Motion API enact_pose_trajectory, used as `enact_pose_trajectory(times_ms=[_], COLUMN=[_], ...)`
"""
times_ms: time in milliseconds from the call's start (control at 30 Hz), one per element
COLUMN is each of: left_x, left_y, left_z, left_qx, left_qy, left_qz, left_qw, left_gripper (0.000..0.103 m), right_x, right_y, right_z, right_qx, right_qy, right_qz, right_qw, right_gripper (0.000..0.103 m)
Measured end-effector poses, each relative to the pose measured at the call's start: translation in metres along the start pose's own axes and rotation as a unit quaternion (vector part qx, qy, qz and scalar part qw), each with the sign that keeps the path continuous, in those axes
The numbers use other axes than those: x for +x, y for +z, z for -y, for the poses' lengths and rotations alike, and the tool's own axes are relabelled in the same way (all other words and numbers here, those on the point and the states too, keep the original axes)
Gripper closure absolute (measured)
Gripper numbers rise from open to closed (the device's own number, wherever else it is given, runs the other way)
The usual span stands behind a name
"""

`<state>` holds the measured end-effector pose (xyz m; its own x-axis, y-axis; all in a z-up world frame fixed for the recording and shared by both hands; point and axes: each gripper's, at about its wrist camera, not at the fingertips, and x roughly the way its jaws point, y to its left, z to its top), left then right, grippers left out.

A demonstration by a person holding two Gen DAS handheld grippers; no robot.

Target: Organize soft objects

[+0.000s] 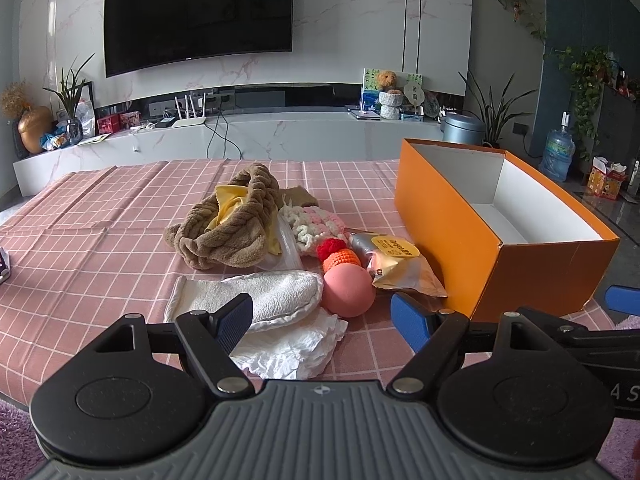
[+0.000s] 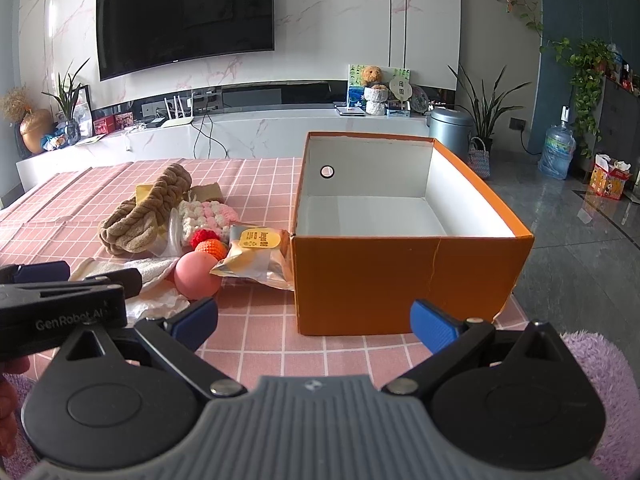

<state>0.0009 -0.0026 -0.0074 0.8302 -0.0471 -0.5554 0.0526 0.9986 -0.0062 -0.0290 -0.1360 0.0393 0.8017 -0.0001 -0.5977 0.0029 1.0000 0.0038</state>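
A pink checked tablecloth [image 1: 100,216] covers the table, bearing an orange box [image 2: 360,276]; left of the box, a heap of soft items [image 1: 240,220].

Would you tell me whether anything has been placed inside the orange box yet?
No, the orange box shows only its bare white floor and walls in the right wrist view.

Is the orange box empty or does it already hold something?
Empty: the orange box shows only bare white floor and walls inside; the soft items lie outside.

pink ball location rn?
The pink ball sits on the checked tablecloth, just right of the white towel and touching the snack packet, left of the orange box.
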Motion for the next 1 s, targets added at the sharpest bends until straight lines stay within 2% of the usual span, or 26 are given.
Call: enact_pose_trajectory(times_ms=[167,333,433,500,633,767,867,900,967,1000], left_x=[-0.004,-0.003,0.005,0.01,0.022,0.04,0.057,0.062,0.071,0.074], left_y=[0.002,0.004,0.005,0.003,0.001,-0.006,-0.01,-0.011,-0.013,-0.013], left_z=[-0.008,-0.019,-0.025,-0.032,-0.043,-0.041,-0.041,-0.041,-0.045,-0.047], left_qx=[-0.011,0.007,0.045,0.062,0.101,0.182,0.205,0.207,0.201,0.195], left_qy=[-0.006,-0.014,-0.016,-0.017,-0.021,-0.004,0.003,0.002,0.0,0.0], left_qz=[0.01,0.012,-0.006,-0.017,-0.028,-0.029,-0.041,-0.046,-0.054,-0.057], left_qw=[0.9999,0.9998,0.9988,0.9978,0.9942,0.9829,0.9778,0.9773,0.978,0.9791], left_gripper=[0.012,0.021,0.023,0.023,0.023,0.023,0.024,0.027,0.043,0.06], right_x=[0.011,0.021,0.029,0.034,0.046,0.064,0.075,0.078,0.082,0.083], right_y=[0.002,0.002,0.004,0.007,0.01,0.013,0.014,0.015,0.016,0.017], right_z=[0.002,-0.003,-0.014,-0.022,-0.044,-0.063,-0.075,-0.078,-0.084,-0.086], right_qx=[0.009,0.003,-0.02,-0.031,-0.065,-0.091,-0.104,-0.107,-0.112,-0.112], right_qy=[0.02,0.045,0.064,0.084,0.101,0.11,0.117,0.12,0.128,0.133], right_qz=[-0.016,-0.023,-0.03,-0.032,-0.034,-0.041,-0.047,-0.048,-0.05,-0.048], right_qw=[1.0,0.999,0.997,0.995,0.992,0.989,0.987,0.986,0.984,0.984], right_gripper=[0.002,0.003,0.003,0.011,0.019,0.025,0.028,0.028,0.028,0.03])
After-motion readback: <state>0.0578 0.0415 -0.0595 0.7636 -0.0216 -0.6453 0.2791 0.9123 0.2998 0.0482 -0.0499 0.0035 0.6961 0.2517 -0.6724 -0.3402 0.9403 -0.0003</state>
